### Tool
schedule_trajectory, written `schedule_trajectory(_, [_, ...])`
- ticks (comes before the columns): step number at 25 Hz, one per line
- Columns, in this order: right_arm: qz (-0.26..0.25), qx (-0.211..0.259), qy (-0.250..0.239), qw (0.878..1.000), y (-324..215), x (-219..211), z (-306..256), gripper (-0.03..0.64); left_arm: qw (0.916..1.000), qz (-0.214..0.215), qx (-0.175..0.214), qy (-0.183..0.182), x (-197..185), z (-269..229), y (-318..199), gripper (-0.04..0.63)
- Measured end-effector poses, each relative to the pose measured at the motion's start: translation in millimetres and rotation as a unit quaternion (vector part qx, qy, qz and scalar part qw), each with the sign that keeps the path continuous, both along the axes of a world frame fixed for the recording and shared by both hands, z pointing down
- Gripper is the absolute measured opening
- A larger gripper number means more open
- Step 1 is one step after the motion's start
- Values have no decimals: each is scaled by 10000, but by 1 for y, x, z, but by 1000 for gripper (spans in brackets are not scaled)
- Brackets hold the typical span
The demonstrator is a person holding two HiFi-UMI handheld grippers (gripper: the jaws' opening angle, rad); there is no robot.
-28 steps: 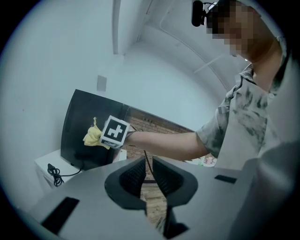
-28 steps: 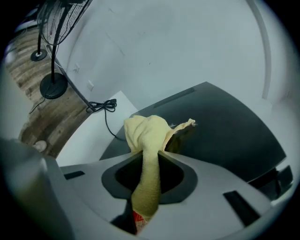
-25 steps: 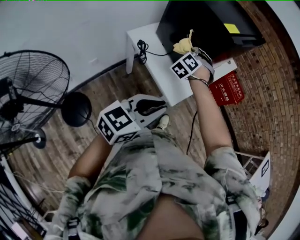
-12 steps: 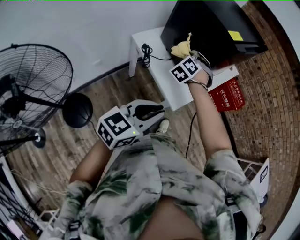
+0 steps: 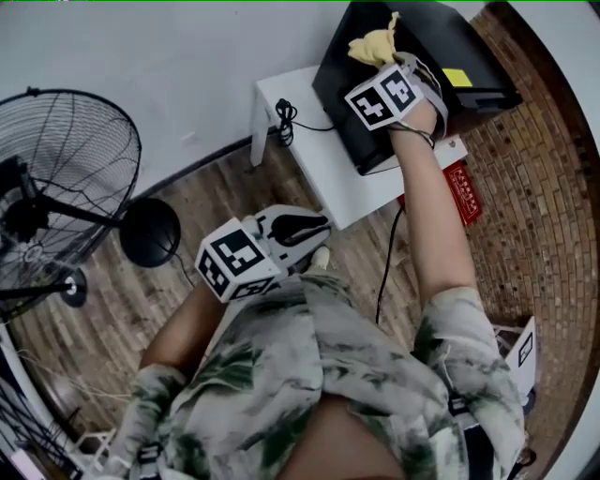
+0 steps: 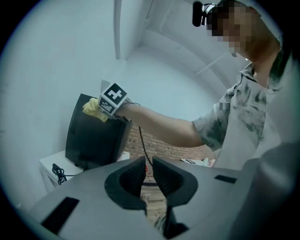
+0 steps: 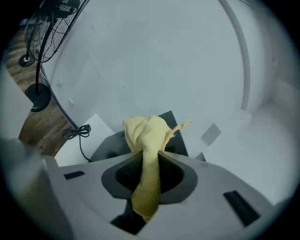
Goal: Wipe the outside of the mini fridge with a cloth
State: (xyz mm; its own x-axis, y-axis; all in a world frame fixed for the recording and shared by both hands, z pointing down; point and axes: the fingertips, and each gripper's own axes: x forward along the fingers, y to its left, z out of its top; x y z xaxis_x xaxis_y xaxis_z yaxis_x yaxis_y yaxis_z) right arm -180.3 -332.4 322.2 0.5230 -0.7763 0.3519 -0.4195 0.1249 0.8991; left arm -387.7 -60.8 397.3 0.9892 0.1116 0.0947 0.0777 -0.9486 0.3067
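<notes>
Step, as judged: fridge [image 5: 427, 28] top being wiped | right tongs [image 7: 149, 154] clenched on cloth [image 7: 145, 133] | left tongs [image 6: 146, 176] closed, empty, held low | next: cloth to be pressed flat and swept across.

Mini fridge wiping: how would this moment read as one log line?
right tool: shut on cloth | cloth: yellow, at mini fridge top | left tool: shut, empty

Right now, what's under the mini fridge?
The mini fridge stands on a white table, with a coiled black cable lying on its bare part. The surface directly beneath is covered by the fridge, so it can't be seen.
</notes>
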Motion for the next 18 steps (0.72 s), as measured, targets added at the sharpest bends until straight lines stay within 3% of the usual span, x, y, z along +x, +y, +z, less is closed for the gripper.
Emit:
schedule_trajectory(7, [241, 21, 313, 9992, -19, 13, -22, 94, 9999, -136, -14, 29, -6, 2, 0, 40])
schedule_trajectory(18, [387, -1047, 527, 9923, -28, 21, 79, 94, 9987, -483, -133, -31, -21, 12, -8, 40])
